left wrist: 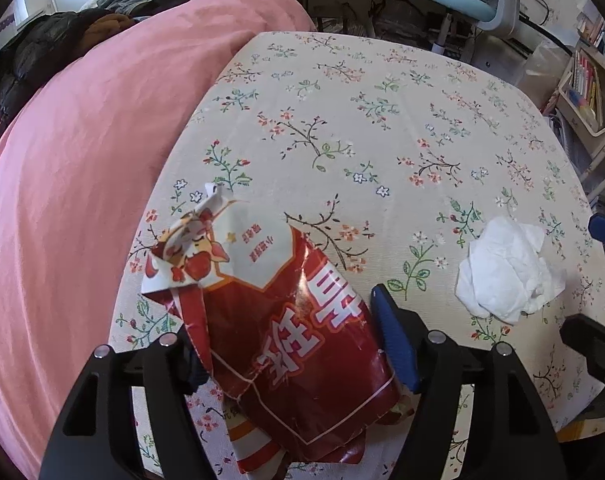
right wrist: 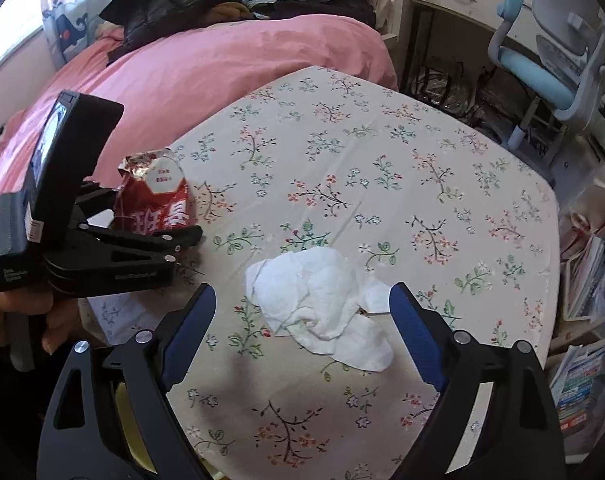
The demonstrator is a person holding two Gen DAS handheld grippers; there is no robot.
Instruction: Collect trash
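A crumpled red and white snack bag (left wrist: 278, 316) lies on the floral tablecloth (left wrist: 362, 120) between the fingers of my left gripper (left wrist: 286, 340), which is shut on it. The bag (right wrist: 154, 196) and left gripper (right wrist: 142, 240) also show at the left of the right wrist view. A crumpled white tissue (right wrist: 322, 300) lies on the cloth between the blue pads of my right gripper (right wrist: 302, 300), which is open around it without touching. The tissue (left wrist: 510, 268) shows at the right of the left wrist view.
A pink bed cover (left wrist: 82, 160) lies to the left of the table, with dark clothes (right wrist: 174, 4) piled on it. A blue and white desk chair (right wrist: 550, 60) stands beyond the table. Shelves with books (left wrist: 586, 88) are at the right.
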